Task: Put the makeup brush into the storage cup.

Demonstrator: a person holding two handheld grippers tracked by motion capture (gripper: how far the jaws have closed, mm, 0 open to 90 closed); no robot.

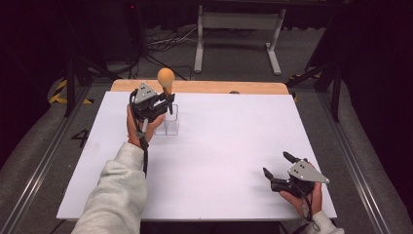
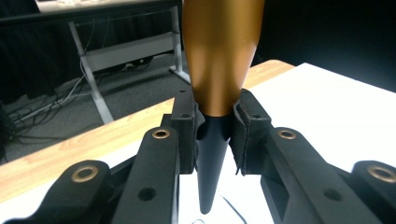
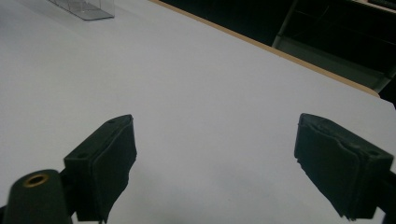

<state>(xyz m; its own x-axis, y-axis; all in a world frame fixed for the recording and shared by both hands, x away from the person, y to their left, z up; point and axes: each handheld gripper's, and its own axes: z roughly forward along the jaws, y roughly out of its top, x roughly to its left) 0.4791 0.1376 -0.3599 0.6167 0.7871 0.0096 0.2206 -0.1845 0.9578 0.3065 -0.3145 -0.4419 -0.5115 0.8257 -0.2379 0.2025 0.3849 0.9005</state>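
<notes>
The pads (image 2: 187, 126) of the left gripper (image 2: 212, 128) are closed on a brush-like tool (image 2: 219, 60), at the place where its golden-orange body narrows into a black pointed handle. The tool stands upright, thick end up and black tip down. In the high view the left gripper (image 1: 165, 100) holds the tool (image 1: 166, 78) just above a small clear container (image 1: 171, 122), which stands on the white table (image 1: 229, 146) near its far left part.

I judge that the lifting is done and the placing is not: the tip seems to be at the opening of the container or a little over it, and I cannot tell if it is already inside. What is left is to lower the tool in and release it.

The right gripper (image 1: 276, 168) rests at the near right of the table with its jaws wide apart and nothing between them.

The left gripper view shows the exact grip point, which the high view does not resolve. The high view gives the container under the tool. The right gripper view shows its own pads (image 3: 114, 158) over bare table, with the container (image 3: 84, 8) far off.
</notes>
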